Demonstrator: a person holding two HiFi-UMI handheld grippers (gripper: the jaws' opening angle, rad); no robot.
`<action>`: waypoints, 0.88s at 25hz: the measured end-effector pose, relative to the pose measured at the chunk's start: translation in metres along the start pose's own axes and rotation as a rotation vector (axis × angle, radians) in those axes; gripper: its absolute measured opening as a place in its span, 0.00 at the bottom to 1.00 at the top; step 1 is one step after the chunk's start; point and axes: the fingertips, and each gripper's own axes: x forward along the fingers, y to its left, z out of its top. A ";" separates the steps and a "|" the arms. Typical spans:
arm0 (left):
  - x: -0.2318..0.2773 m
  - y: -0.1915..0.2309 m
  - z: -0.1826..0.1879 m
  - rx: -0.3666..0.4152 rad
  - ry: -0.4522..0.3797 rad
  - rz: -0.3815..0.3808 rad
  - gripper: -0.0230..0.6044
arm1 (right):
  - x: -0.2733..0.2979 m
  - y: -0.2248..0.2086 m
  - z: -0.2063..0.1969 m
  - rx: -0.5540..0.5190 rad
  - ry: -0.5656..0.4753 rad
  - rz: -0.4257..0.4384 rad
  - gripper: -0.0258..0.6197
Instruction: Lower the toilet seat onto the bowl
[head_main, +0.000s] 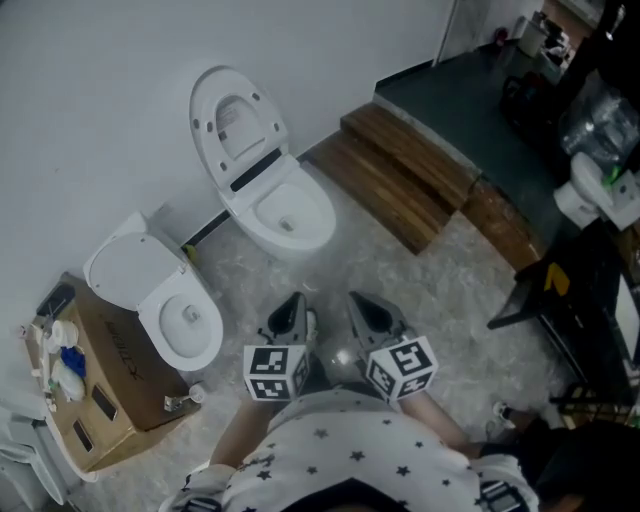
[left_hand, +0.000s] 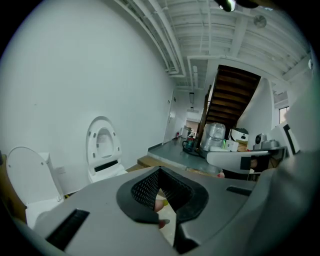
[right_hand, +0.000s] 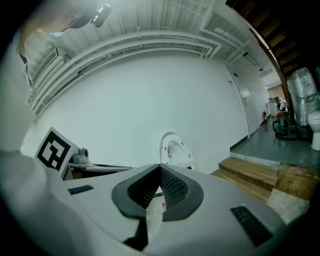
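A white toilet stands against the wall with its seat (head_main: 236, 123) raised upright over the bowl (head_main: 290, 214). In the left gripper view the raised seat (left_hand: 102, 143) is ahead on the left, and in the right gripper view the same seat (right_hand: 175, 149) sits just past the jaws. My left gripper (head_main: 292, 308) and right gripper (head_main: 364, 308) are side by side, low over the floor, a good way short of that bowl. The left gripper (left_hand: 162, 192) and the right gripper (right_hand: 159, 187) each have their jaws shut with nothing between them.
A second toilet (head_main: 188, 320) with its lid (head_main: 124, 270) up stands to the left, beside a cardboard box (head_main: 105, 395) carrying bottles. Wooden steps (head_main: 400, 168) run right of the target toilet. A black stand (head_main: 560, 300) and clutter fill the right side.
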 end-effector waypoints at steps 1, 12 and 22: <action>0.007 0.008 0.003 0.000 -0.003 0.002 0.03 | 0.010 -0.002 0.003 -0.005 -0.003 0.001 0.05; 0.109 0.062 0.042 0.024 0.023 -0.052 0.03 | 0.117 -0.050 0.033 -0.005 -0.006 -0.007 0.05; 0.185 0.110 0.077 -0.007 0.053 -0.089 0.03 | 0.194 -0.079 0.060 0.015 -0.001 -0.018 0.05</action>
